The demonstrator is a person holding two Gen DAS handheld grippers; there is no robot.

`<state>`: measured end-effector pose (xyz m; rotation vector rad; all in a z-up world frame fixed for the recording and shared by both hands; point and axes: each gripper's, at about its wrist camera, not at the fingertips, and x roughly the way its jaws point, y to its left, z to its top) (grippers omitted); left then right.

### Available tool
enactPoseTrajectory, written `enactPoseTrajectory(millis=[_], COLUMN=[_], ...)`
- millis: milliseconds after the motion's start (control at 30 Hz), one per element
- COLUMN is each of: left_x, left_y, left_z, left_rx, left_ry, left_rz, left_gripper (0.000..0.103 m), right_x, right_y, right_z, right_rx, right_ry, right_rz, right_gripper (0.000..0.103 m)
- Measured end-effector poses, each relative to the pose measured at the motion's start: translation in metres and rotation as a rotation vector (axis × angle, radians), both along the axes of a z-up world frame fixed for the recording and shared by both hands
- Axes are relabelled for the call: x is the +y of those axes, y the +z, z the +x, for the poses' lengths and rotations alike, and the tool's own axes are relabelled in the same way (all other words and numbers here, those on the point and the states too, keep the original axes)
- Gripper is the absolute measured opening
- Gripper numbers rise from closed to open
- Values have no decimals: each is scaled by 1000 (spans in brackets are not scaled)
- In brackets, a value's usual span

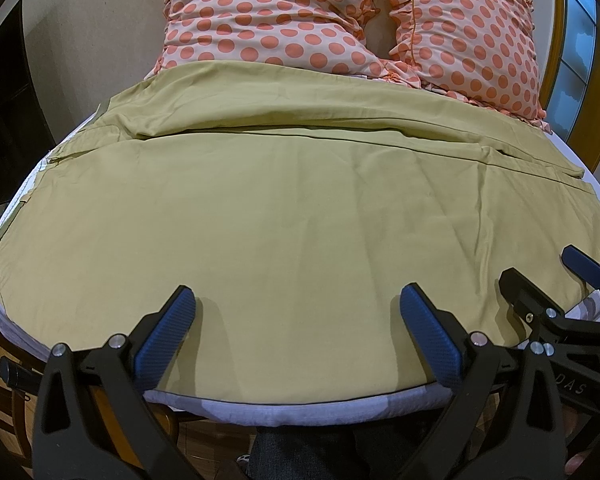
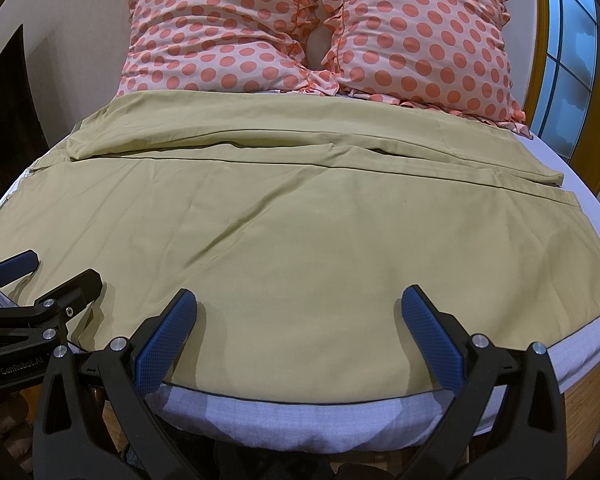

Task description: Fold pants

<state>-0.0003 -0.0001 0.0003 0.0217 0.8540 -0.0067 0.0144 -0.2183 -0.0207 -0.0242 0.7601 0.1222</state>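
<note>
- While the khaki pants (image 2: 284, 240) lay spread across the bed (image 2: 300, 412), both tools hung over the near edge of the fabric, neither one grasping anything.
- The left hand-held gripper (image 1: 298, 320) was released, its blue pads (image 1: 428, 336) spread wide apart above the cloth close to the near hem.
- The right hand-held gripper (image 2: 300, 320) was likewise released, its fingers splayed over the same near stretch of cloth.
- In the left wrist view the right hand-held gripper showed at the right edge, just beside the left one; in the right wrist view the left hand-held gripper sat at the left edge.
- The pants stretched sideways from left to right, one leg nearer and the other lying behind it, a long seam-like gap between them.
- Two pillows (image 2: 420, 36) with orange dots leaned side by side at the head of the bed, touching the far edge of the pants.
- A window (image 2: 568, 64) in a wooden frame stood at the far right.
</note>
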Motion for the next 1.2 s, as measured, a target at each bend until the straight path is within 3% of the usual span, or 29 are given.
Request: enactPoseTrajectory(millis=[867,1067,1200], left_x=[0,-1,2], left_y=[0,1,-2], left_z=[0,-3,-9], left_rx=[-3,-11,-58], left_ry=[-1,-8,-26], left_rz=[1,1,2], left_gripper=[101,101,101], right_x=[1,-2,-9], right_y=[-2,-5,-7], right_z=[-1,-6,-7], right_rx=[-19,-82,-129], right_ry=[0,28,89], right_rz=[1,10,23], right_gripper=[102,102,102])
